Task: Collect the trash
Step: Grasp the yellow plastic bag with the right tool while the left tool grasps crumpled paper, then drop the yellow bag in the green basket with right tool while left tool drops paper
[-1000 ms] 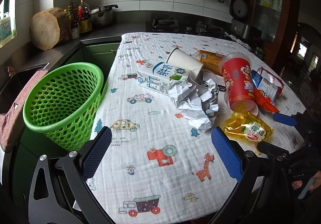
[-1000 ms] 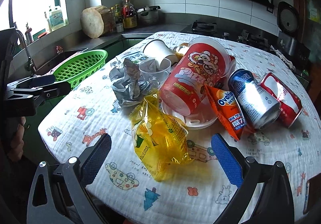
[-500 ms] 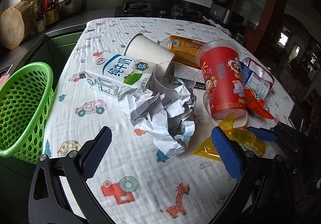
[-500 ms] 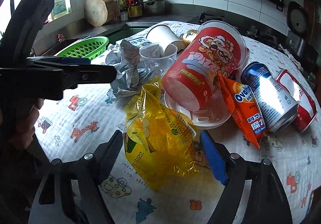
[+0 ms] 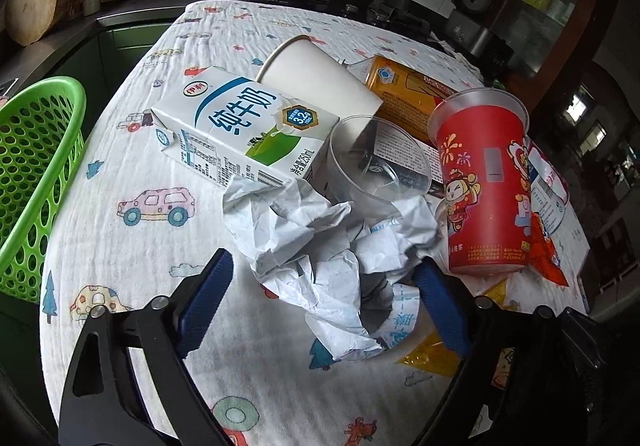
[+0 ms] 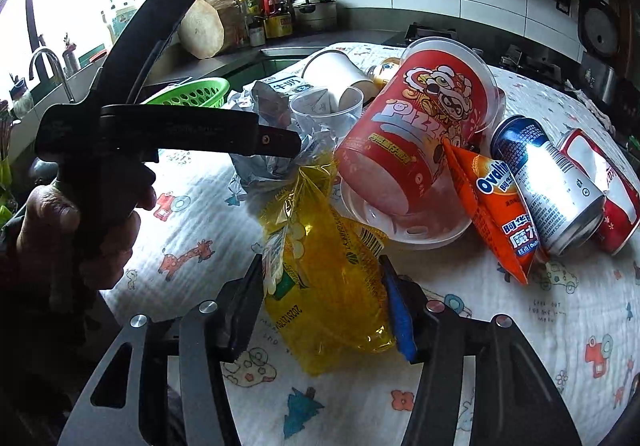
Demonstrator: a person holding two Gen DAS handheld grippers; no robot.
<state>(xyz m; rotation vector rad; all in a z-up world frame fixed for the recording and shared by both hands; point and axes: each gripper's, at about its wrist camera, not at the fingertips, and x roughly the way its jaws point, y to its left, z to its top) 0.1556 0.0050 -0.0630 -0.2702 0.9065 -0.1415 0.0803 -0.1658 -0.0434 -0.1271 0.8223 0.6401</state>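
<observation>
The right tool (image 6: 324,294) has just been closing on a yellow plastic wrapper (image 6: 324,274), and its pads now press the crinkled bag from both sides on the cloth-covered tabletop (image 6: 520,346). The left tool (image 5: 320,298), its jaws likewise narrowing in the last moment, straddles a crumpled sheet of white paper (image 5: 320,246); the right pad touches the wad, the left pad stands just clear of it, so the paper is not yet clamped. A hand (image 6: 80,230) grips the left tool's handle. Just beyond the paper lie a clear plastic cup (image 5: 376,166) and a milk carton (image 5: 244,130) on its side, with a white paper cup (image 5: 320,78) and an orange carton (image 5: 412,94) behind them. A red snack tub (image 5: 484,186) stands mouth-down beside the paper. In the right wrist view an orange Ovaltine sachet (image 6: 500,206) leans against two drink cans (image 6: 548,182). A green basket (image 5: 32,174) sits at the tabletop's left edge.
</observation>
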